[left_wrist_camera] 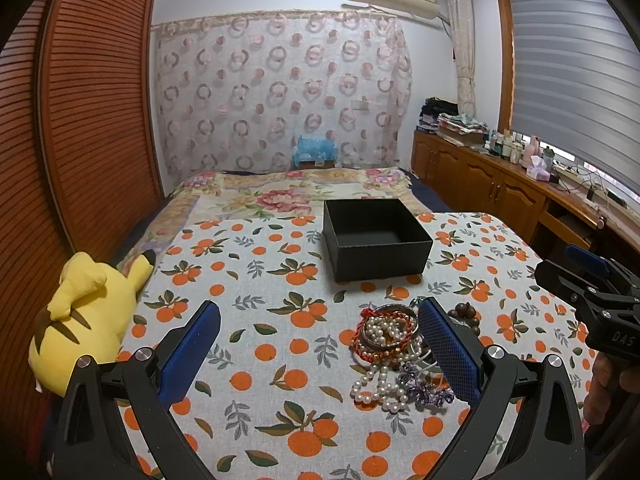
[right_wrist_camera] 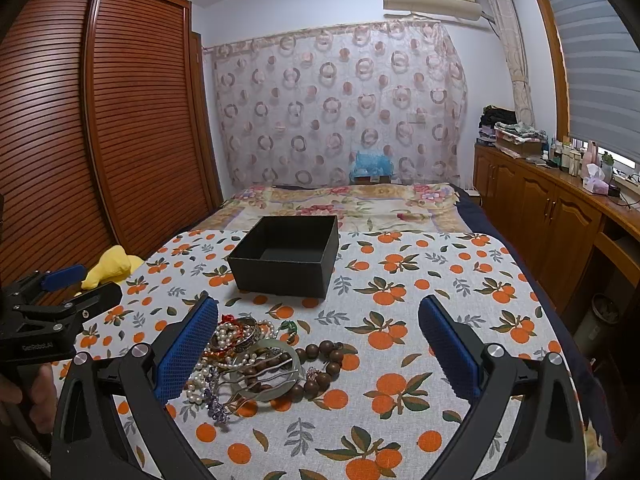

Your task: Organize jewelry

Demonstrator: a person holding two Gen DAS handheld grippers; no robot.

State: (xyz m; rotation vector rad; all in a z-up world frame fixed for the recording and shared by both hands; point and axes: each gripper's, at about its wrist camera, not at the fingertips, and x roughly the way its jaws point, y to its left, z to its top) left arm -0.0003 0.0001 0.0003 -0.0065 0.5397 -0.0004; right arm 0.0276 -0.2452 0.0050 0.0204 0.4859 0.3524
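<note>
A heap of jewelry (left_wrist_camera: 390, 354) lies on the orange-print cloth: pearl strands, a red cord bracelet, a purple beaded piece and dark wooden beads. In the right wrist view the jewelry heap (right_wrist_camera: 256, 364) also shows a pale green bangle and a metal hair fork. An open empty black box (left_wrist_camera: 374, 236) stands beyond it, and also shows in the right wrist view (right_wrist_camera: 286, 256). My left gripper (left_wrist_camera: 320, 312) is open, its right finger beside the heap. My right gripper (right_wrist_camera: 318, 308) is open, with the heap by its left finger. Both hold nothing.
A yellow plush toy (left_wrist_camera: 86, 316) lies at the table's left edge. A slatted wooden wardrobe (right_wrist_camera: 100, 120) stands on the left. A wooden cabinet (right_wrist_camera: 560, 216) with bottles and folded cloth runs along the right. A bed with a floral cover (left_wrist_camera: 288, 192) lies behind the table.
</note>
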